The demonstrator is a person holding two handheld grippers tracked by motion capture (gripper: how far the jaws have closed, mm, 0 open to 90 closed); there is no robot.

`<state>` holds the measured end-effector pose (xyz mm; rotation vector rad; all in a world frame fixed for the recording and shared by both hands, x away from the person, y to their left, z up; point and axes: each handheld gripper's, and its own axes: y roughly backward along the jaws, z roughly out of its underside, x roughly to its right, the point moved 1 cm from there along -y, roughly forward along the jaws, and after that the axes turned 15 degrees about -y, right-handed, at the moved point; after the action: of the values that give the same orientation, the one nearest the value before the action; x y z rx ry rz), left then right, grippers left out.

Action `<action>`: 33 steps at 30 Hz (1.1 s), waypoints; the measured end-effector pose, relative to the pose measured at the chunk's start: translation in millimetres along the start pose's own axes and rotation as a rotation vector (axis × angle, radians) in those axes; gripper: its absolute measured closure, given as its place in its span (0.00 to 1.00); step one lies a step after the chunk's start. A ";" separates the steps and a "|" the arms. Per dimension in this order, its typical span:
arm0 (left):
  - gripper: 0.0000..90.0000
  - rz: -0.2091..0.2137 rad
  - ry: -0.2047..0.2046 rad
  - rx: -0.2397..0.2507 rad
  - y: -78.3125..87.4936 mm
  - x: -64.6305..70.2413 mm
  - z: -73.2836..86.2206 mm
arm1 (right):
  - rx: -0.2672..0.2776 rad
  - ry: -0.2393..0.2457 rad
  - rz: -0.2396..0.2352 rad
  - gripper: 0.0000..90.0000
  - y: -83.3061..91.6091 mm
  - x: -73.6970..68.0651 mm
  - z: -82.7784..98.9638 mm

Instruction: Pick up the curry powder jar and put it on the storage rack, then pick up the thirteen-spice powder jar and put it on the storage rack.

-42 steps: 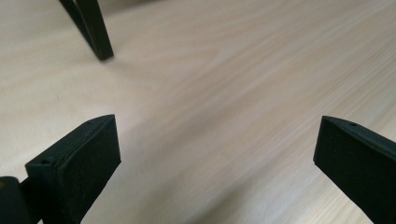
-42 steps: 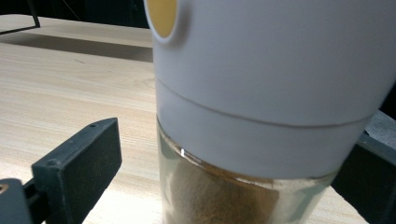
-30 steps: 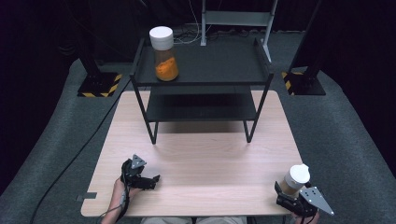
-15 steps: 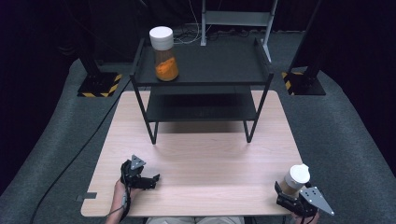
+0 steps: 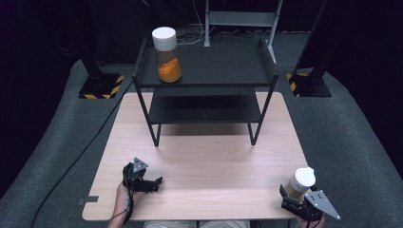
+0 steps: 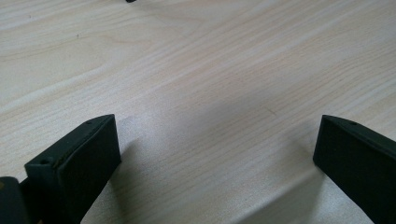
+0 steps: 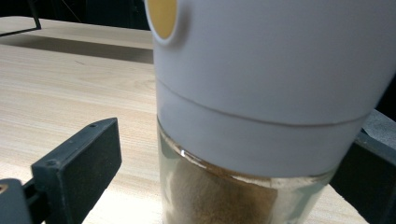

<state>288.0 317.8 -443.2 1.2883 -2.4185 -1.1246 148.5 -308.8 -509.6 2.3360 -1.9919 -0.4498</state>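
clear jar (image 7: 261,140), white lid, brown powder

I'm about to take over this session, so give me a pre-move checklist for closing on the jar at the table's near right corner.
1. Right gripper open around the jar: ok.
2. Jaws touching the glass: left jaw apart; right cannot tell.
3. Jar upright, white lid on: ok.
4. Left gripper open, holding nothing: ok.
5. Free room on the shelf beside the orange-filled jar: ok.
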 end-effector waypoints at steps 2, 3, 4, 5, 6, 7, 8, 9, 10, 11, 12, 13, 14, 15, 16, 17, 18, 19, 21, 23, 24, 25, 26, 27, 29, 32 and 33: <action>0.00 -0.001 0.001 -0.001 0.0 0.1 -0.1 | -0.002 0.002 -0.001 0.00 0.0 0.1 -0.2; 0.00 -0.002 0.002 -0.001 0.0 0.1 0.0 | -0.001 0.003 -0.005 0.00 0.2 0.7 0.0; 0.00 -0.002 0.002 -0.001 0.1 0.1 -0.1 | 0.002 0.002 -0.005 0.00 0.6 1.0 0.6; 0.00 -0.002 0.002 -0.001 0.0 0.1 -0.1 | 0.004 0.000 -0.003 0.00 0.7 0.8 0.8; 0.00 -0.002 0.002 -0.001 0.1 0.1 -0.1 | 0.001 0.002 -0.002 0.00 0.6 0.5 0.3; 0.00 -0.002 0.002 -0.001 0.1 0.2 -0.1 | -0.001 0.004 -0.002 0.00 0.4 0.4 0.0; 0.00 -0.002 0.002 -0.001 0.1 0.2 -0.1 | -0.002 0.002 -0.001 0.00 0.6 0.3 -0.3; 0.00 -0.002 0.001 -0.003 0.2 0.0 -0.3 | -0.002 -0.001 -0.004 0.00 0.9 1.1 -0.6; 0.00 -0.005 0.004 -0.004 0.2 0.1 -0.4 | 0.000 -0.003 -0.005 0.00 1.2 1.5 -0.4; 0.00 -0.009 0.010 -0.003 0.1 0.7 -0.2 | 0.002 -0.007 -0.001 0.00 1.6 1.2 -0.1; 0.00 -0.010 0.011 -0.004 0.1 0.7 -0.3 | 0.003 -0.008 0.002 0.00 1.8 0.6 0.1; 0.00 -0.011 0.013 -0.004 0.1 0.9 -0.3 | 0.002 -0.006 0.005 0.00 1.8 0.1 0.1; 0.00 -0.012 0.013 -0.004 0.2 0.9 -0.4 | 0.002 -0.007 0.008 0.00 1.7 -0.3 -0.1; 0.00 -0.012 0.012 -0.004 0.2 1.0 -0.4 | 0.001 -0.008 0.009 0.00 1.7 -0.1 -0.6; 0.00 -0.012 0.012 -0.004 0.2 1.0 -0.4 | 0.001 -0.011 0.009 0.00 1.7 0.2 -1.1; 0.00 -0.012 0.013 -0.004 0.1 0.9 -0.4 | 0.002 -0.015 0.010 0.00 1.6 0.6 -1.7; 0.00 -0.012 0.014 -0.004 0.1 0.9 -0.3 | 0.006 -0.020 0.007 0.00 1.9 1.7 -2.0; 0.00 -0.012 0.014 -0.004 0.1 0.8 -0.3 | 0.009 -0.032 0.004 0.00 2.3 3.3 -2.9; 0.00 -0.012 0.014 -0.004 0.1 0.8 -0.3 | 0.008 -0.064 -0.018 0.00 2.8 8.1 -5.1; 0.00 -0.012 0.014 -0.004 0.1 0.9 -0.3 | 0.003 -0.064 -0.010 0.00 2.4 6.6 -6.7; 0.00 -0.012 0.014 -0.004 0.1 0.9 -0.3 | -0.001 -0.066 -0.018 0.00 2.1 7.3 -7.7; 0.00 -0.012 0.014 -0.004 0.1 0.8 -0.4 | -0.003 -0.071 -0.023 0.00 1.9 7.1 -8.5; 0.00 -0.012 0.014 -0.004 0.1 0.9 -0.3 | 0.003 -0.072 -0.021 0.00 2.0 5.6 -8.3; 0.00 -0.012 0.014 -0.004 0.1 0.9 -0.3 | 0.000 -0.076 -0.025 0.00 1.6 5.4 -9.3; 0.00 -0.012 0.015 -0.004 0.0 0.9 -0.3 | -0.012 -0.079 -0.031 0.00 -0.4 6.1 -12.4; 0.00 -0.012 0.015 -0.004 0.0 0.9 -0.4 | -0.029 -0.086 -0.020 0.00 -3.3 7.0 -17.1; 0.00 -0.013 0.015 -0.004 0.1 1.0 -0.4 | -0.042 -0.093 -0.013 0.00 -4.4 7.2 -19.5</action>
<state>287.6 316.9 -443.1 1.3080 -2.3993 -1.1184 158.4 -318.1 -493.3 2.3460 -1.9857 -0.6052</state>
